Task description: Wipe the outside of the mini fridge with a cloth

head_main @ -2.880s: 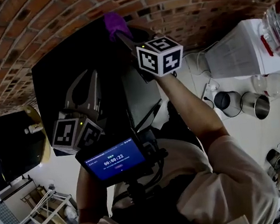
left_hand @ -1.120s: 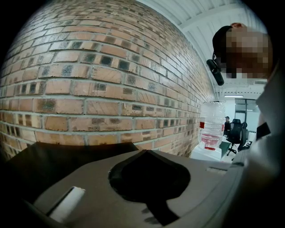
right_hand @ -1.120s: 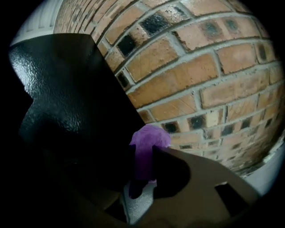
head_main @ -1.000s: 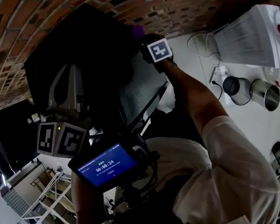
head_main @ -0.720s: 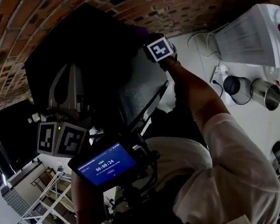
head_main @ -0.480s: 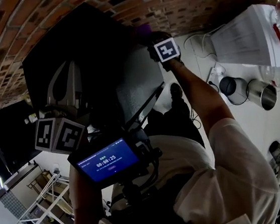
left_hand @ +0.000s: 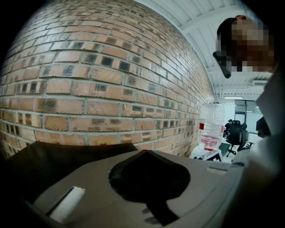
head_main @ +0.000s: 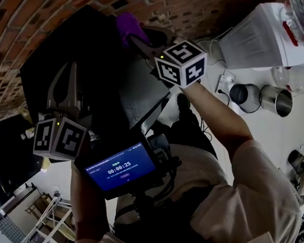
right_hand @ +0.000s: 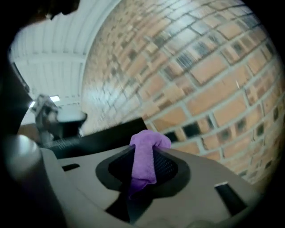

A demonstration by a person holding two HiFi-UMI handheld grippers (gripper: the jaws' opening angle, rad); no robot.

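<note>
Right gripper is clamped partway closed on the purple cloth, a soft, fuzzy strip lying lengthwise along the jaws, its bunched end poking past the tips toward the brick wall, up at the far edge of the boxy black mini fridge. Left gripper hovers over the fridge's left side, jaws together, empty.

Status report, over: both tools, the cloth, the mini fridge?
Right tool shut on purple cloth, raised by mini fridge; contact unclear. Left tool shut, empty, held aside. Nothing seen in the way.
</note>
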